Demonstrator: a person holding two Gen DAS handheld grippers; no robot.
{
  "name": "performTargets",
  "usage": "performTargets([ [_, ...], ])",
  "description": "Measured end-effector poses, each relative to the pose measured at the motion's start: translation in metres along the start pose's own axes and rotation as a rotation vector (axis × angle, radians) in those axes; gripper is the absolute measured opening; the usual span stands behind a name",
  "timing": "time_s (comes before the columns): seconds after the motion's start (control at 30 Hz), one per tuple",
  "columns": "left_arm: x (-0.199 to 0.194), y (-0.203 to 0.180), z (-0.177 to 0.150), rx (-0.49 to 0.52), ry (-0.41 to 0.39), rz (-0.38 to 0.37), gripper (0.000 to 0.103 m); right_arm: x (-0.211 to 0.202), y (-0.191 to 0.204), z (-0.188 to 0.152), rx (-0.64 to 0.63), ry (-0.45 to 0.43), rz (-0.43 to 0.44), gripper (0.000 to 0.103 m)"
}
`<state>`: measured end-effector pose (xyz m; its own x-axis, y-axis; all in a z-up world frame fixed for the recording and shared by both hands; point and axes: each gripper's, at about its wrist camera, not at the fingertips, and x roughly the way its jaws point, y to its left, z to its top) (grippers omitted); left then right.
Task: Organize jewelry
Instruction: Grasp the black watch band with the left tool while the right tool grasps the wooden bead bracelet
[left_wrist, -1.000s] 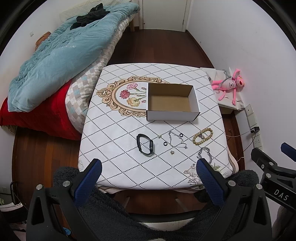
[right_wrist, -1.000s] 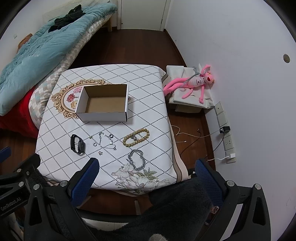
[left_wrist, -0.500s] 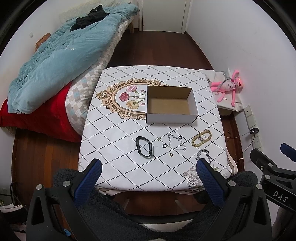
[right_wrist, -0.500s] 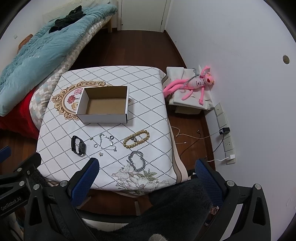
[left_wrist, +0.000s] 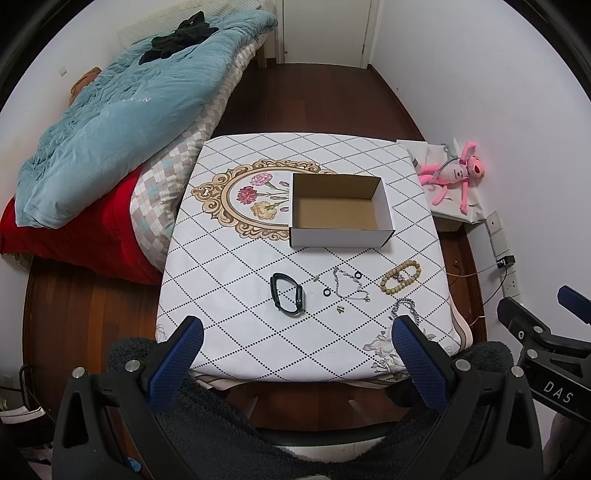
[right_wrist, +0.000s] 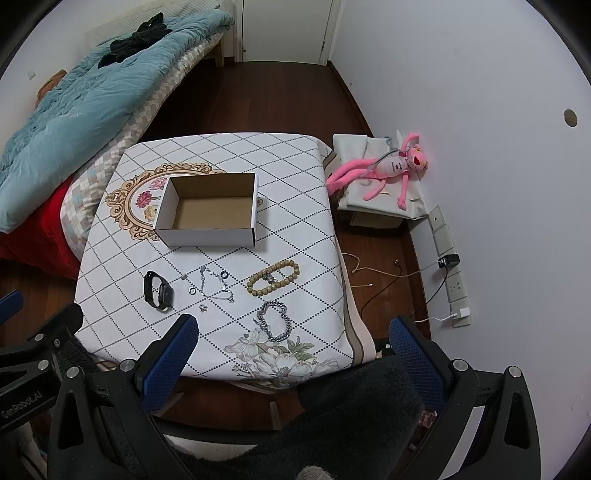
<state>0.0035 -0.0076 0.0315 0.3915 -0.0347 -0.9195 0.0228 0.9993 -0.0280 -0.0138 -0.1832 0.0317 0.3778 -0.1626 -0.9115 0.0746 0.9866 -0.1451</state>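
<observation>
Bed (left_wrist: 122, 122) with blue quilt (right_wrist: 81, 99) stands left of the table (left_wrist: 236, 332). Table carries a diamond-pattern cloth. Open cardboard box (left_wrist: 340, 210) sits at centre, empty, upright. Pink plush (right_wrist: 388, 166) lies on a low stand by the right wall.

Jewelry lies in a row on the cloth, near side of the box, apart from it: black watch (right_wrist: 159, 291) at left, thin chain (right_wrist: 216, 284) with two small rings beside it, bead bracelet (right_wrist: 273, 282) to its right, silver chain bracelet (right_wrist: 275, 321) nearest the table edge.

Left gripper (left_wrist: 297, 358) released, fingers wide apart, holding nothing, off the near edge. Right gripper (right_wrist: 295, 360) likewise released and empty.
</observation>
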Motion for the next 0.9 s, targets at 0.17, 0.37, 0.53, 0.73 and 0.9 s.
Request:
performTargets([
  [0.17, -0.002, -0.004, 0.001, 0.001, -0.003, -0.005, 0.103, 0.000, -0.001, 0.000, 0.013, -0.002, 0.008, 0.103],
  [0.37, 0.012, -0.004, 0.008, 0.004, -0.036, 0.017, 0.103, 0.017, -0.010, 0.010, 0.076, -0.017, 0.005, 0.103],
  [0.53, 0.048, -0.002, 0.025, 0.015, -0.049, 0.057, 0.103, 0.069, -0.024, 0.025, 0.146, 0.008, -0.026, 0.103],
  [0.73, 0.113, 0.008, 0.037, 0.016, 0.027, 0.089, 0.102, 0.162, -0.034, 0.029, 0.192, 0.148, -0.069, 0.092],
  [0.9, 0.164, 0.019, 0.037, -0.006, 0.137, 0.087, 0.085, 0.225, -0.030, 0.024, 0.211, 0.244, -0.072, 0.086],
])
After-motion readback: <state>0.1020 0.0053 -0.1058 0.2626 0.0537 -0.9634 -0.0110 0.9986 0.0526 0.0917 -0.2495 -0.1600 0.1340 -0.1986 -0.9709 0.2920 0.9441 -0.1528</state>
